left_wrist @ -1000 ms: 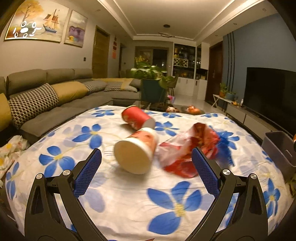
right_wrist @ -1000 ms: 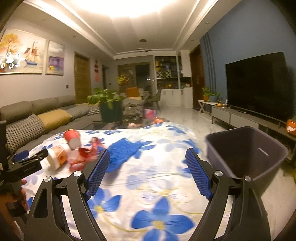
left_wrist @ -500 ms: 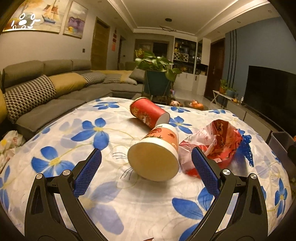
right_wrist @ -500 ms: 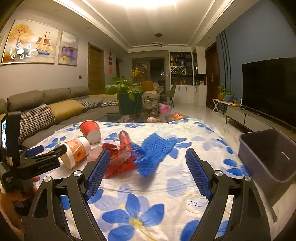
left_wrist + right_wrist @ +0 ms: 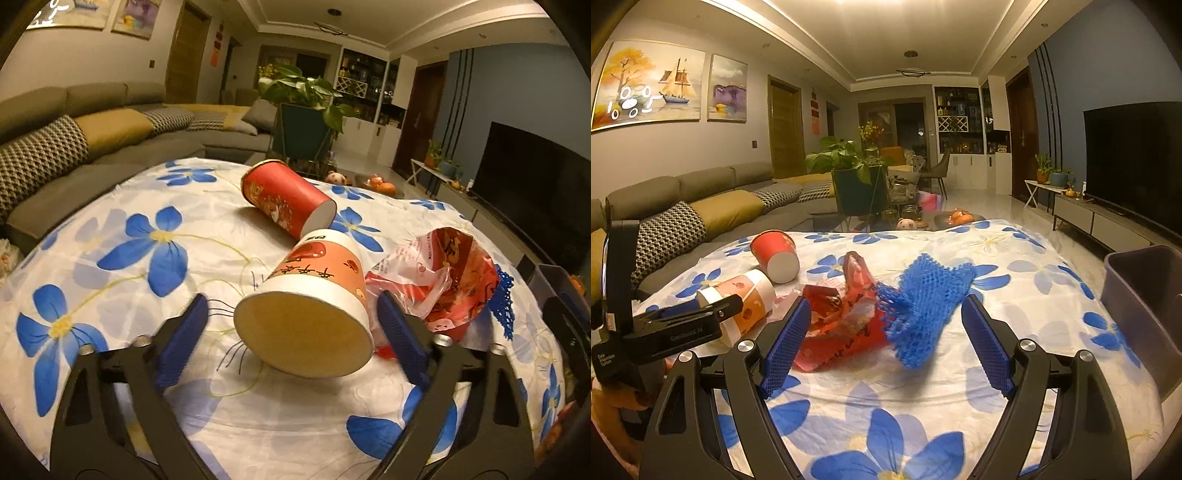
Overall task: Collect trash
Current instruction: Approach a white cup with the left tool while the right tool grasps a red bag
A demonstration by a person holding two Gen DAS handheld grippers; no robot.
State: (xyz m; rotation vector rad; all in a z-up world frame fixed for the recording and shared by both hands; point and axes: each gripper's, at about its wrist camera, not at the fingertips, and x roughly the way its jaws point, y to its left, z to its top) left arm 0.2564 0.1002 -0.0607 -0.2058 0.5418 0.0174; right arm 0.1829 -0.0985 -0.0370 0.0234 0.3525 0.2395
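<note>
The orange-and-white paper cup [image 5: 314, 295] lies on its side on the flowered cloth [image 5: 155, 258], open mouth facing you, between your left gripper [image 5: 291, 332]'s spread fingers. Your right gripper [image 5: 886, 343], fingers also apart, frames the red wrapper [image 5: 846, 317] and blue net [image 5: 927, 299].

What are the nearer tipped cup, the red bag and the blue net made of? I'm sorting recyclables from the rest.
Nearer cup: probably coated paper, with a matte printed wall, a rolled rim and a plain tan inside. Red bag: thin glossy plastic film, crinkled and partly see-through. Blue net: likely soft foam or plastic mesh, with an open lattice and limp folds.
</note>
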